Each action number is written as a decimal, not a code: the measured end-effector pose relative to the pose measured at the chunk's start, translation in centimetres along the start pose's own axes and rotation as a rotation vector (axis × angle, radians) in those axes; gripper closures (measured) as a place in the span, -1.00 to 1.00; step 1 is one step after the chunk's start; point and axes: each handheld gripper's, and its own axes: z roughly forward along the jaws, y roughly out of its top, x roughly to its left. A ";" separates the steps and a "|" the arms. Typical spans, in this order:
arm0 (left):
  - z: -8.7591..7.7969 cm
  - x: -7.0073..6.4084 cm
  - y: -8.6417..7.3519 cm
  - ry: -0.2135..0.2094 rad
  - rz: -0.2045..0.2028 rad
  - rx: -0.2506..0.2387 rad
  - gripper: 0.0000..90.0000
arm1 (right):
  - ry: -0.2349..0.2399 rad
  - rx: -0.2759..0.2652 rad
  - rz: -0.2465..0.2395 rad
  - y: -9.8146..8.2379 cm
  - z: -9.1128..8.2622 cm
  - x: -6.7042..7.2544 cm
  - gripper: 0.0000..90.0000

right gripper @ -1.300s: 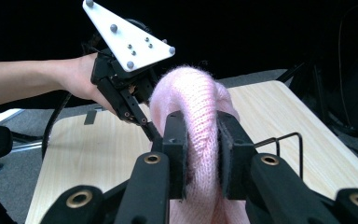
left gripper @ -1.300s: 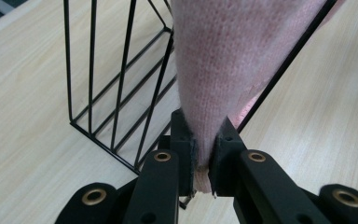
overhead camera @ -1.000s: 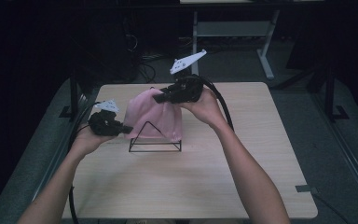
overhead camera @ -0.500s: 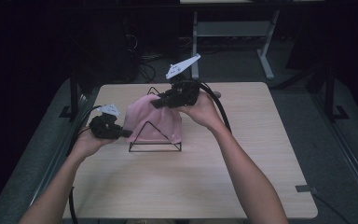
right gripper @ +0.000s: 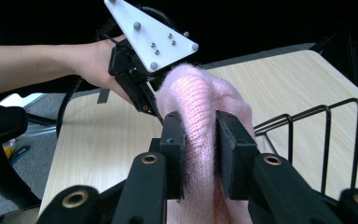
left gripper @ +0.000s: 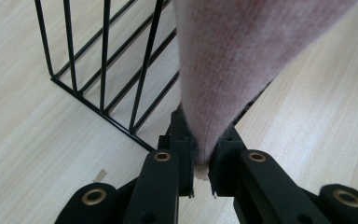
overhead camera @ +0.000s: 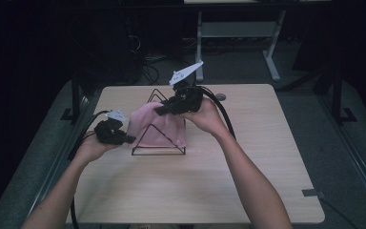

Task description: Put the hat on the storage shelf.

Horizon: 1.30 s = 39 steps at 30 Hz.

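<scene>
You have the pink knit cloth point(overhead camera: 158, 128) draped over the black wire rack point(overhead camera: 158, 143), which stands toward the far left part of the table point(overhead camera: 248, 191), nearer its far edge than its near one. Your left gripper point(overhead camera: 128, 139) has its jaws pinched narrow on a low corner of the cloth, and your right gripper point(overhead camera: 161, 110) clamps a thick fold near the top, above the rack's peak. The main risk is the knit catching on the rack's thin wires: if you pull the two ends apart or lift at a slant, the loops could snag and drag the light rack along the table or tip it over. The left grip holds only the very tip of the corner, so a sharp tug may slip it out from between the jaws. The right jaws bite a bulky bunch, which could creep loose as the fabric stretches. Lift evenly and keep the cloth slack over the wires. No brand, label or readable writing shows on the cloth, the rack or the grippers.
</scene>
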 end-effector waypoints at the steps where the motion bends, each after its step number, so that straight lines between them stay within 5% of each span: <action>1: 0.1 0.1 -0.1 0.000 0.001 0.001 0.82 | -0.001 0.002 0.000 -0.1 0.1 0.0 0.63; 39: 2.4 0.6 -2.2 -0.012 -0.020 0.096 0.80 | 0.050 0.075 0.052 -2.3 2.9 -0.4 0.54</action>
